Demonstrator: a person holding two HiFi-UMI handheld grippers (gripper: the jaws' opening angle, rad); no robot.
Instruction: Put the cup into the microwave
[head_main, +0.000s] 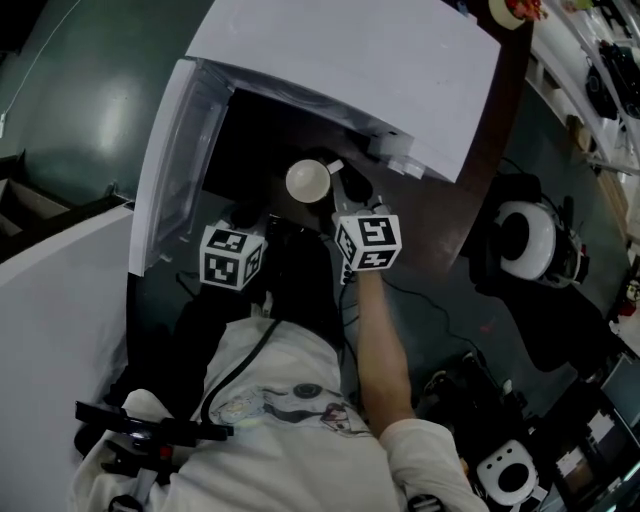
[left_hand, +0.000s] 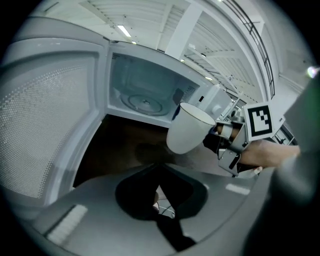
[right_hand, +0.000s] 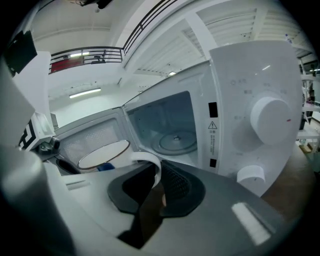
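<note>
My right forearm (head_main: 385, 340) stretches ahead, and my right tongs (head_main: 340, 190) pinch the handle (right_hand: 150, 162) of the white cup (head_main: 308, 181). It hangs mouth up in the air, just before the microwave's (head_main: 350, 60) open front. My left tongs (head_main: 243, 213) hover alongside, tipped downward and pressed together on nothing. The door (head_main: 165, 170) stands wide at the left, with the glass turntable (right_hand: 175, 142) inside. From above the cavity is dark, and the microwave covers most of the worktop (head_main: 490, 150).

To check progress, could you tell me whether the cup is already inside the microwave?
No, the cup is outside the open microwave cavity, held by the right gripper.
</note>
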